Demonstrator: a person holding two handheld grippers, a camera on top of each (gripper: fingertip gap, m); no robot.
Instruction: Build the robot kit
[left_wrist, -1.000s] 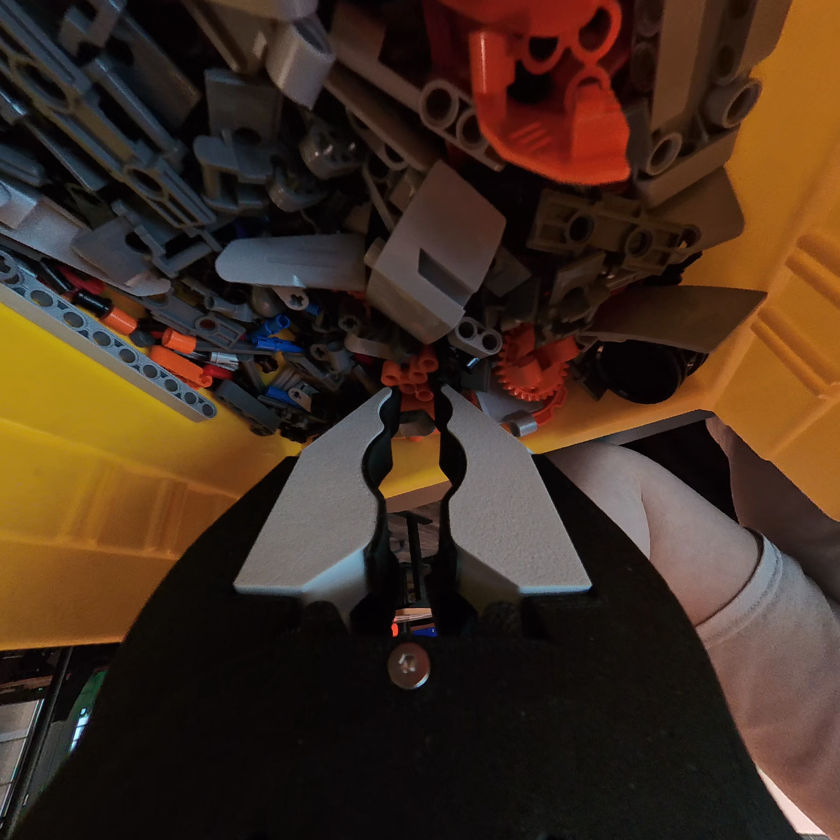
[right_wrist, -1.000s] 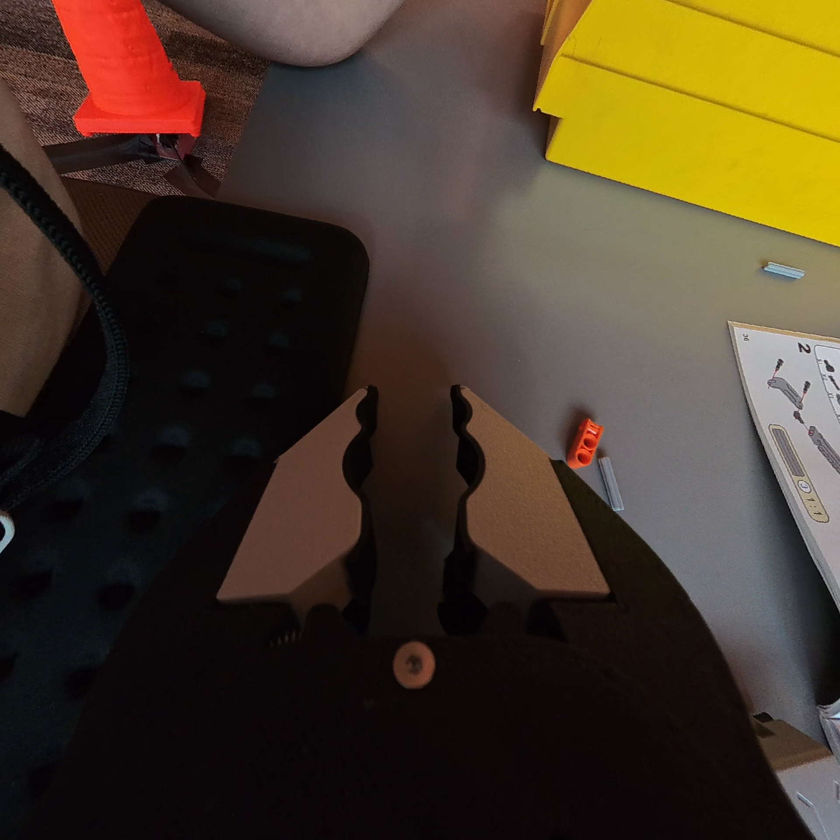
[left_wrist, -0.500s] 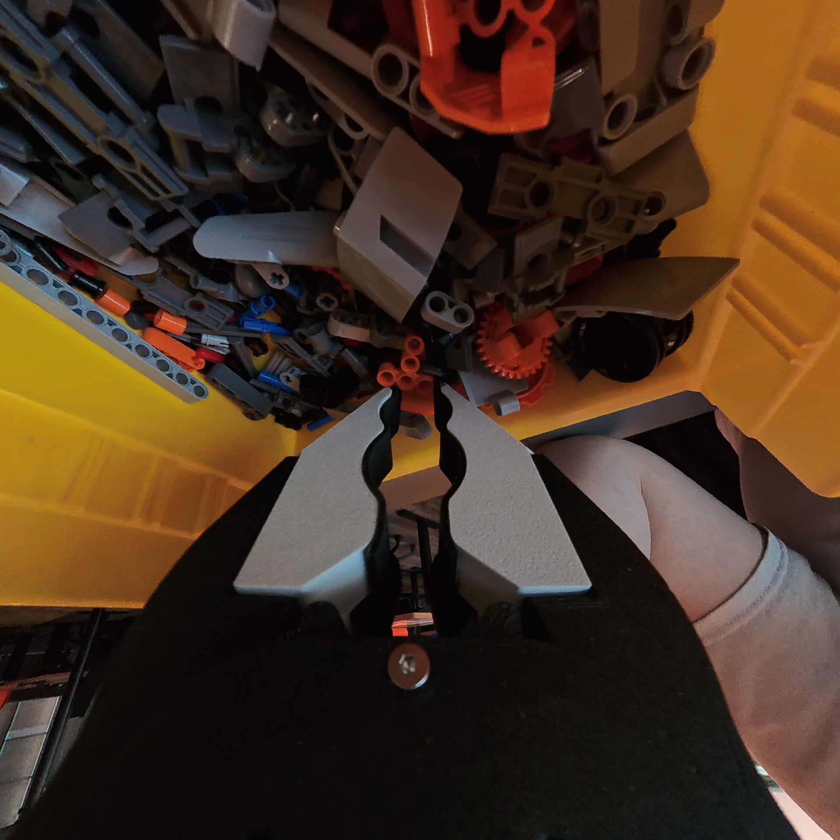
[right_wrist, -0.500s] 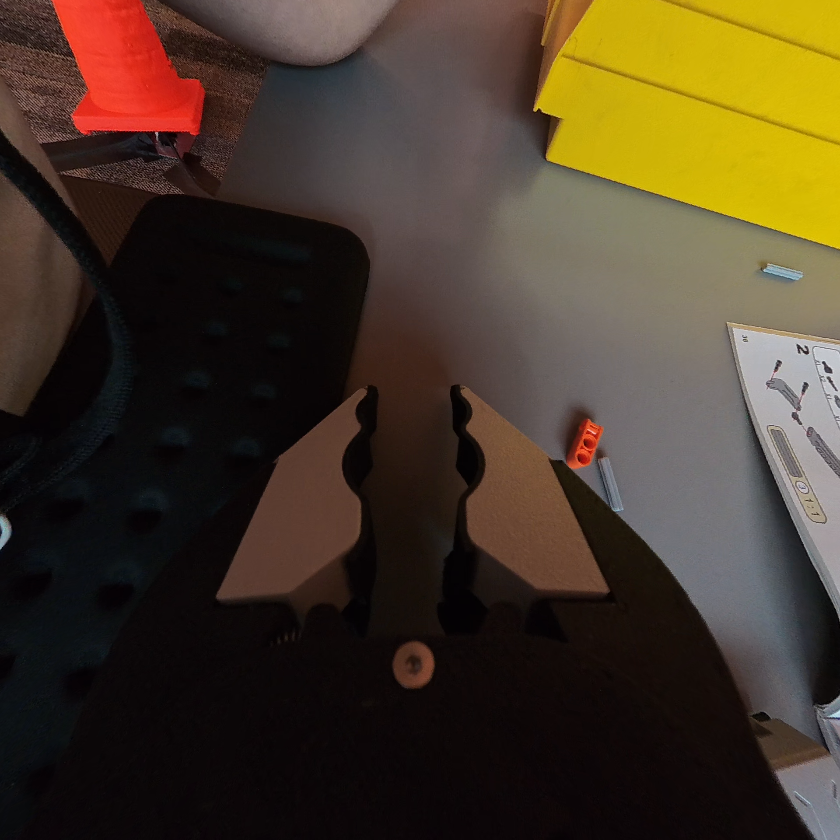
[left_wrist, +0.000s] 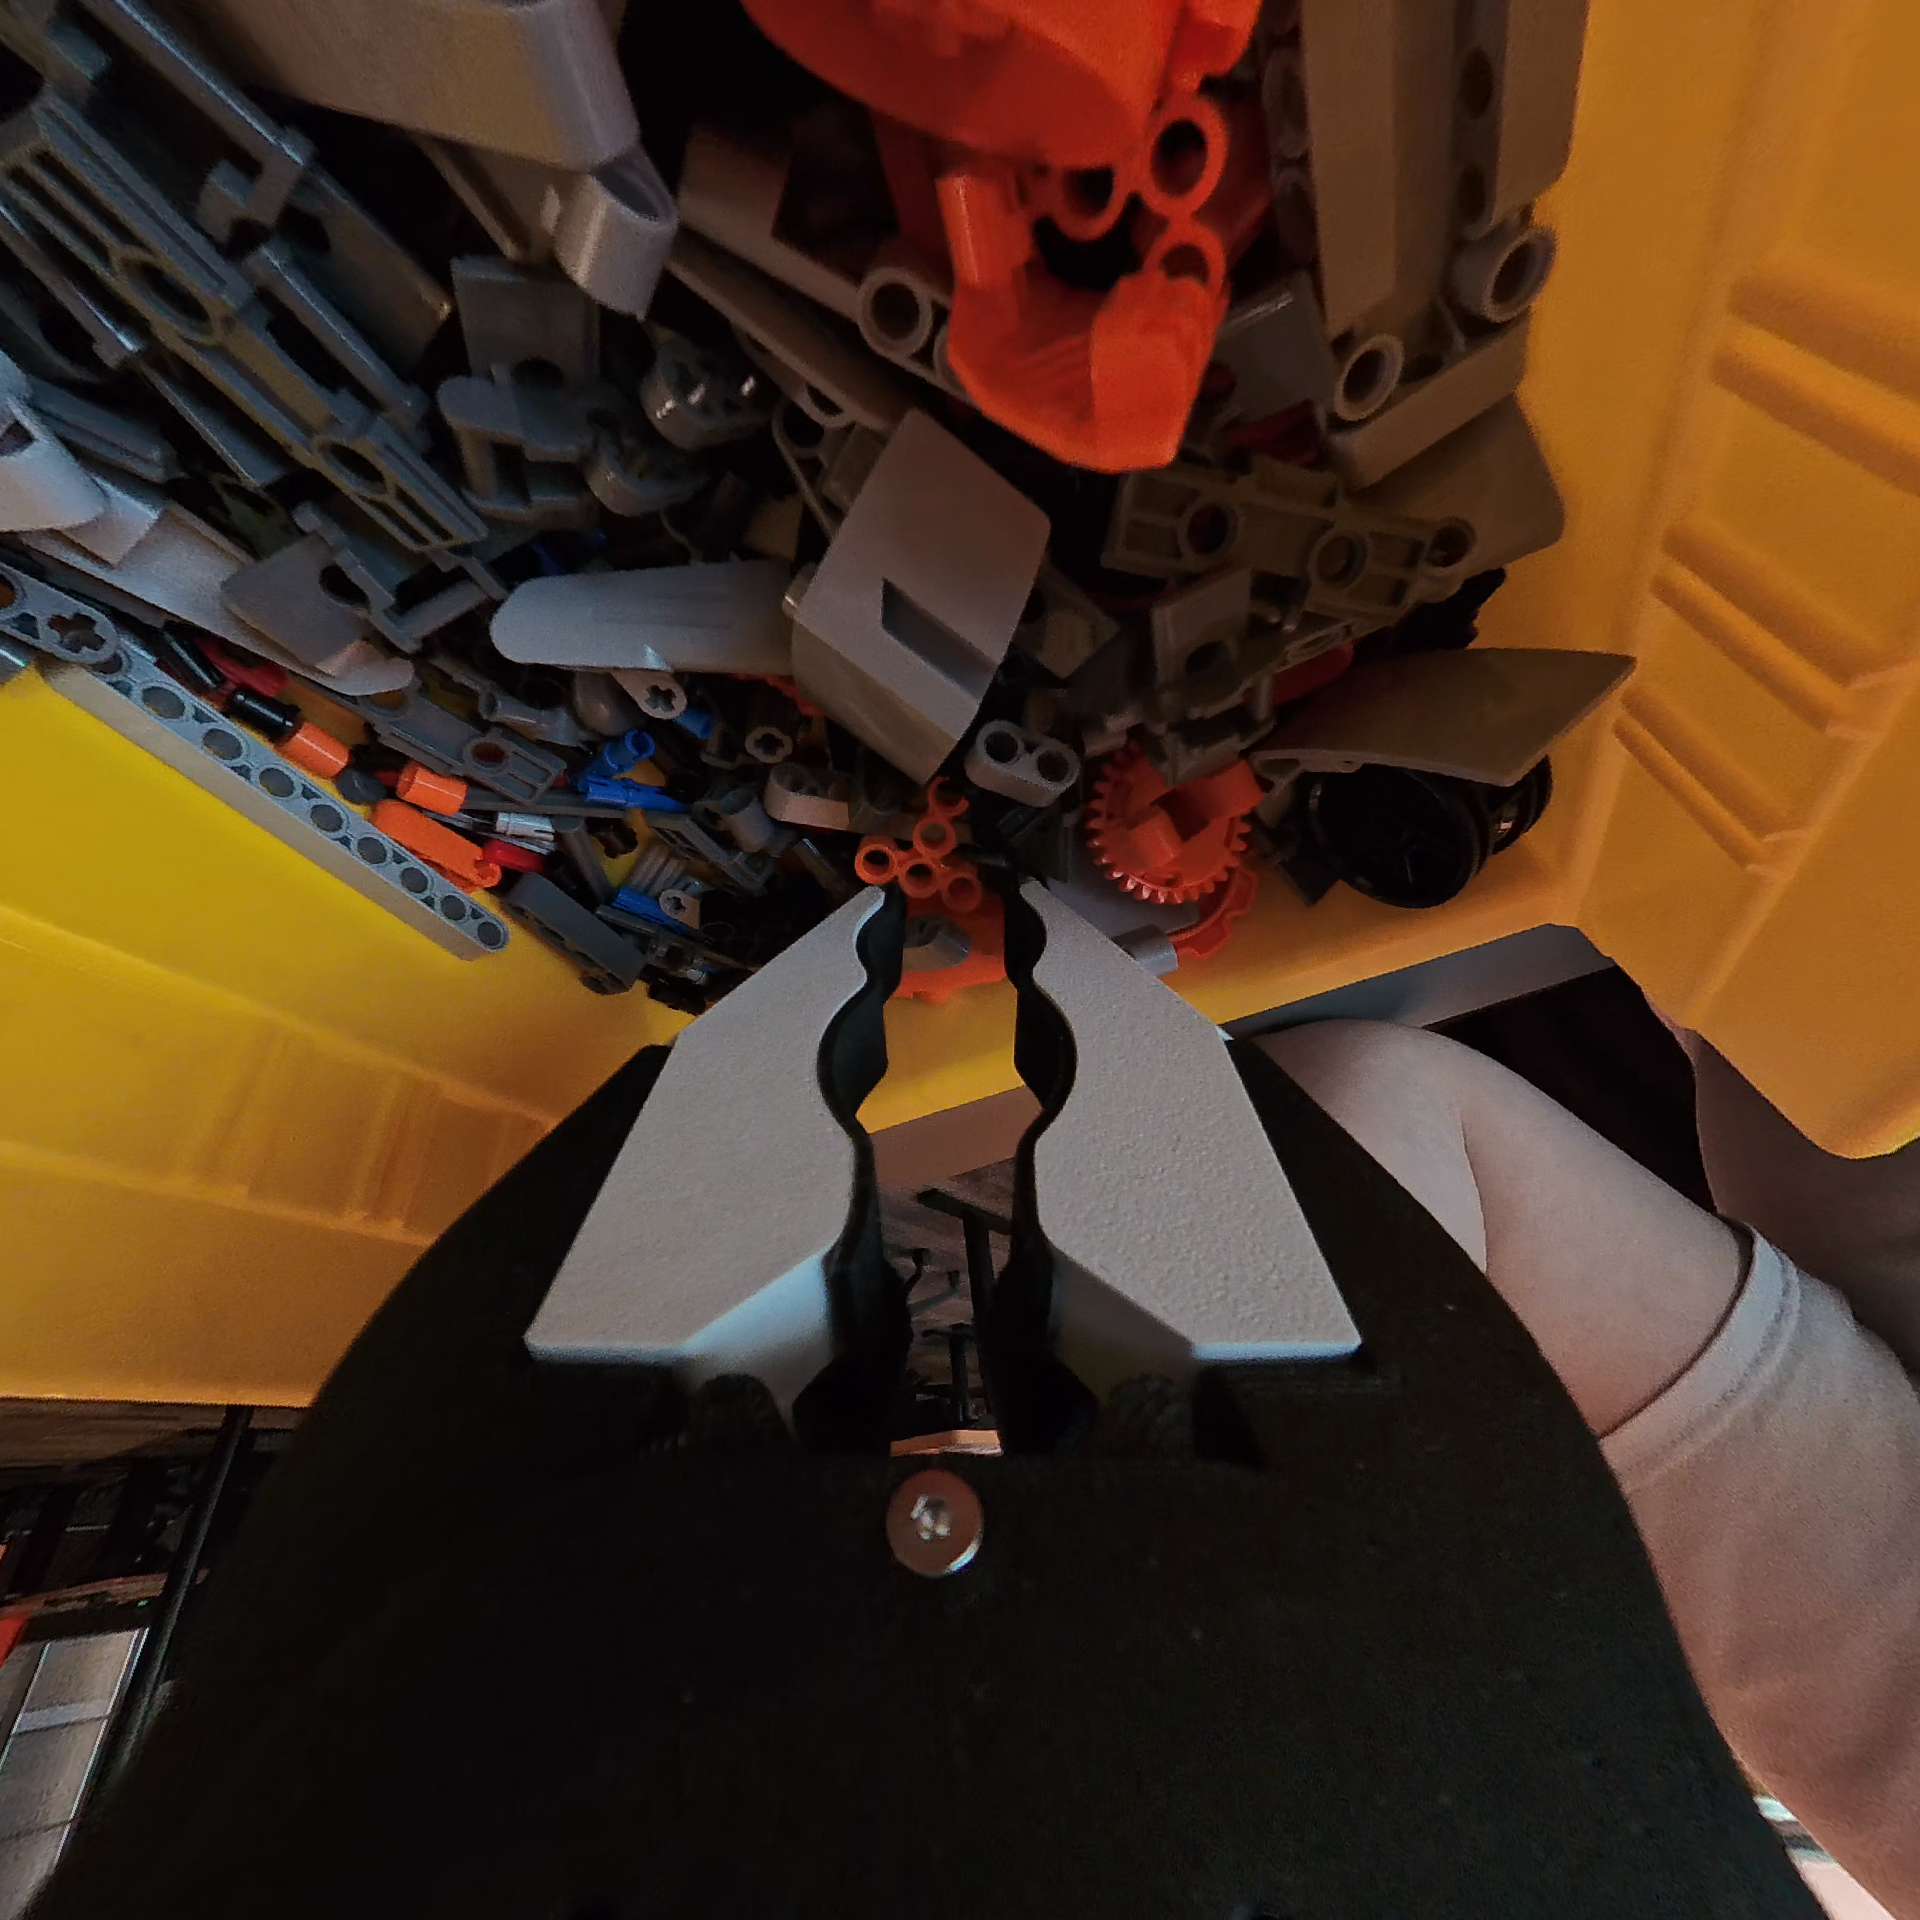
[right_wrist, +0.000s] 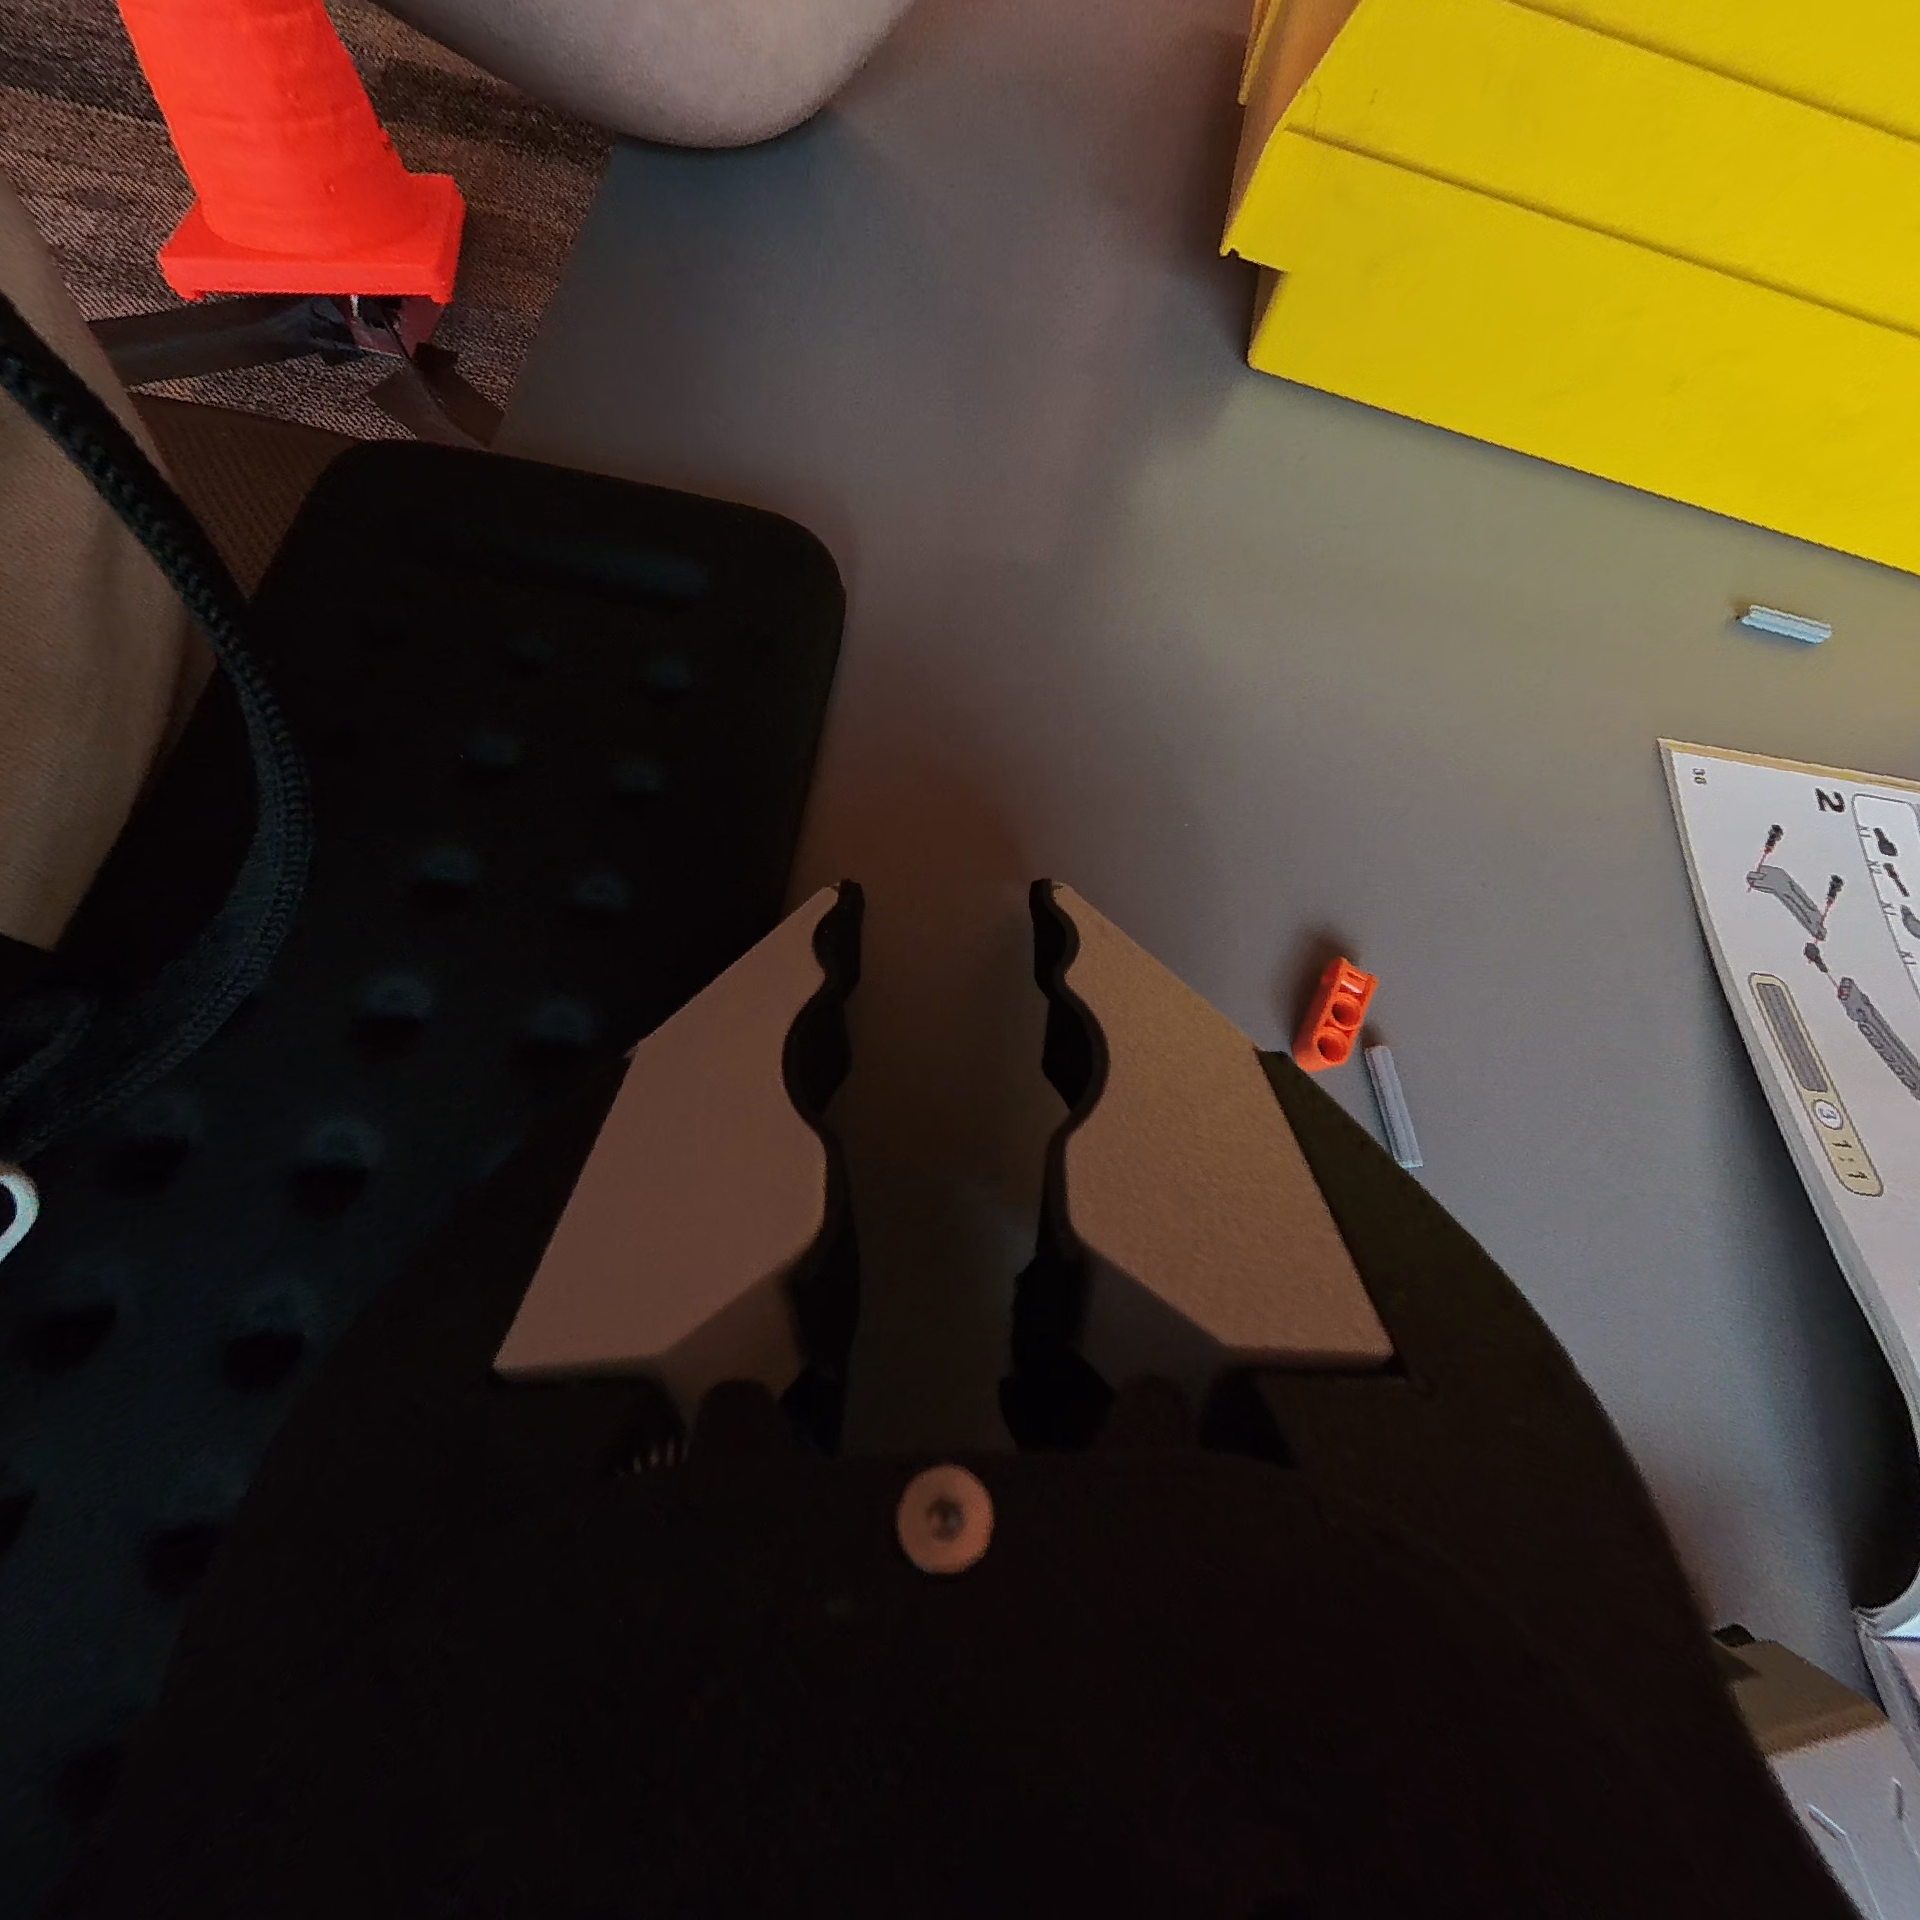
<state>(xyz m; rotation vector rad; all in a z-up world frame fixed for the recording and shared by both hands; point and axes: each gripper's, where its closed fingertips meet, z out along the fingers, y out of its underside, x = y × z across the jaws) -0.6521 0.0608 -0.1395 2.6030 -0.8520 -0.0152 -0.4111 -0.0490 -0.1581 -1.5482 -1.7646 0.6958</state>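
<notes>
My left gripper (left_wrist: 951, 894) is open with a narrow gap and holds nothing. It points into a yellow bin (left_wrist: 260, 1039) full of grey, black and orange construction-toy parts. Its tips are right at a small orange multi-hole connector (left_wrist: 925, 862), with an orange gear (left_wrist: 1164, 831) just to the right and a grey angled panel (left_wrist: 914, 592) beyond. My right gripper (right_wrist: 943, 894) is open and empty above a grey table (right_wrist: 1091, 520). A small orange two-hole brick (right_wrist: 1338, 1013) and a grey pin (right_wrist: 1392, 1107) lie just right of it.
A person's arm (left_wrist: 1507, 1195) with a light sleeve is below the bin's edge. On the table are a yellow bin (right_wrist: 1610, 260), an instruction booklet (right_wrist: 1818, 987), another grey pin (right_wrist: 1782, 627) and a black dimpled case (right_wrist: 468, 831). An orange cone (right_wrist: 291, 156) stands on the carpet. Across from one pair of fingers to the other is roughly 25 centimetres.
My left gripper has shifted slightly over the pile of parts and its jaws have parted a little more. The right gripper has not moved.
</notes>
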